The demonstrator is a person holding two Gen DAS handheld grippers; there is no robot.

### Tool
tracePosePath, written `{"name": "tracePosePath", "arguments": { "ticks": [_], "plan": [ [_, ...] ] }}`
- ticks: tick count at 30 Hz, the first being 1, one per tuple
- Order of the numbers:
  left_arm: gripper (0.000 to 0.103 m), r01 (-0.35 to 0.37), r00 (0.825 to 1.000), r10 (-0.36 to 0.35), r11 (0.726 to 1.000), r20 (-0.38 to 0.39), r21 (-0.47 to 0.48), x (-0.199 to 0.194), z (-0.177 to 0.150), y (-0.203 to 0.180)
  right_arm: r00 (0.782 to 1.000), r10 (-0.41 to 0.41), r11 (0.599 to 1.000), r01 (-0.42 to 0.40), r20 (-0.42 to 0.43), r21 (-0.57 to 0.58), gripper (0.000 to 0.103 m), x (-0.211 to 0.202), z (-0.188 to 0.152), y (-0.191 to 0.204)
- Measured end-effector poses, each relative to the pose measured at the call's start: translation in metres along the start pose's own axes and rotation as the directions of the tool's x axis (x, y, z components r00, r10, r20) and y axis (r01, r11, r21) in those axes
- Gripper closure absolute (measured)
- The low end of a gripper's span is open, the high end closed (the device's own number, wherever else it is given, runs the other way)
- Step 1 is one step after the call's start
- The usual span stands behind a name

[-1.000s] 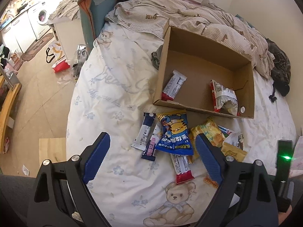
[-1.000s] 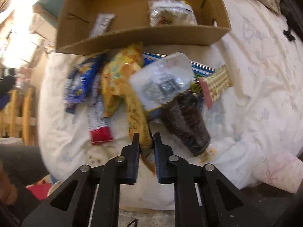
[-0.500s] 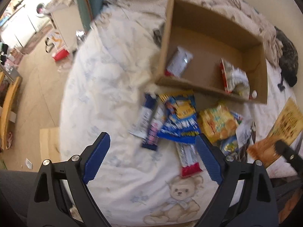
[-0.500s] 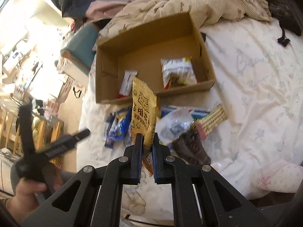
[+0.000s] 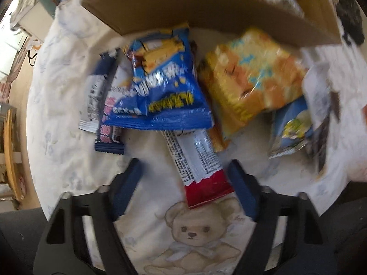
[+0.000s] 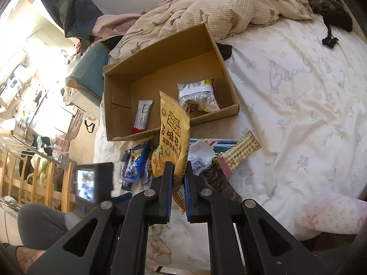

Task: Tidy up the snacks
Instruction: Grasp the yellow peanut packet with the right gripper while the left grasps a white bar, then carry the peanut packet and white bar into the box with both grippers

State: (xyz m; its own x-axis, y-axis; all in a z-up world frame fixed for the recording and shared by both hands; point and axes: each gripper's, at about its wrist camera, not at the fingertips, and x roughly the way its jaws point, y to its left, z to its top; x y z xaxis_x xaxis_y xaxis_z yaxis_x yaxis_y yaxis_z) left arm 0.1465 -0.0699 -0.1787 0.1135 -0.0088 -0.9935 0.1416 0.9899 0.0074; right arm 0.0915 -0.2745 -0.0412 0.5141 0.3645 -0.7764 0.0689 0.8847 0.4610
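Note:
My left gripper (image 5: 183,183) points straight down over the snack pile on the bed sheet. Its jaws are closing, and the red-and-white bar (image 5: 199,160) lies between the blue pads (image 5: 127,183) without touching them. Beyond it lie a blue bag (image 5: 160,87), a yellow-orange bag (image 5: 250,75) and navy bars (image 5: 107,123). My right gripper (image 6: 177,169) is shut on a yellow packet (image 6: 174,123), held upright above the pile. The cardboard box (image 6: 119,105) behind holds a bar (image 6: 142,116) and a white bag (image 6: 197,96). Its near wall (image 5: 206,6) fills the top of the left wrist view.
A beige quilt (image 6: 218,6) is bunched behind the box. A dark packet (image 6: 220,183) and a striped stick (image 6: 243,151) lie right of the pile. A pink-patterned cushion (image 6: 332,215) sits at the bed's near edge. A person's leg (image 6: 39,220) and a wooden rail (image 6: 34,178) are at the left.
The left gripper dropped close to the snack pile and its jaws narrowed around the red-and-white bar. The right gripper lifted the yellow packet off the pile and now holds it up.

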Motion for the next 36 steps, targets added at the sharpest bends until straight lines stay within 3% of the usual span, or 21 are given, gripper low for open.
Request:
{"name": "tracePosePath", "arguments": {
  "ticks": [2, 5, 9, 17, 27, 34, 36],
  "plan": [
    [0.035, -0.001, 1.0, 0.001, 1.0, -0.001, 0.004, 0.002, 0.001, 0.0, 1.0, 0.0, 1.0, 0.0, -0.001, -0.002, 0.094, 0.001, 0.0, 0.0],
    [0.075, -0.001, 1.0, 0.001, 1.0, -0.006, 0.007, 0.0, 0.0, 0.001, 1.0, -0.007, 1.0, 0.007, -0.011, -0.019, 0.094, 0.004, 0.0, 0.003],
    [0.076, 0.049, 0.998, -0.05, 0.999, -0.041, -0.022, -0.006, -0.004, 0.01, 1.0, -0.015, 0.999, 0.014, -0.017, -0.046, 0.094, 0.007, -0.001, 0.009],
    [0.076, 0.054, 0.998, -0.055, 0.998, -0.029, -0.041, -0.021, -0.027, 0.028, 1.0, -0.005, 0.998, 0.004, -0.016, -0.057, 0.094, 0.008, -0.002, 0.014],
    [0.076, 0.134, 0.99, -0.137, 0.987, -0.022, -0.086, -0.053, -0.06, 0.067, 1.0, 0.009, 0.998, -0.01, -0.025, -0.057, 0.094, 0.013, -0.003, 0.013],
    [0.076, 0.088, 0.993, -0.08, 0.993, 0.089, -0.085, -0.103, -0.096, 0.07, 0.999, 0.024, 0.999, -0.025, -0.035, -0.03, 0.094, 0.011, -0.004, 0.008],
    [0.076, 0.08, 0.989, -0.07, 0.993, 0.127, -0.081, -0.124, -0.09, 0.065, 0.999, 0.029, 0.999, -0.03, -0.031, -0.029, 0.094, 0.009, -0.004, 0.009]
  ]
}}
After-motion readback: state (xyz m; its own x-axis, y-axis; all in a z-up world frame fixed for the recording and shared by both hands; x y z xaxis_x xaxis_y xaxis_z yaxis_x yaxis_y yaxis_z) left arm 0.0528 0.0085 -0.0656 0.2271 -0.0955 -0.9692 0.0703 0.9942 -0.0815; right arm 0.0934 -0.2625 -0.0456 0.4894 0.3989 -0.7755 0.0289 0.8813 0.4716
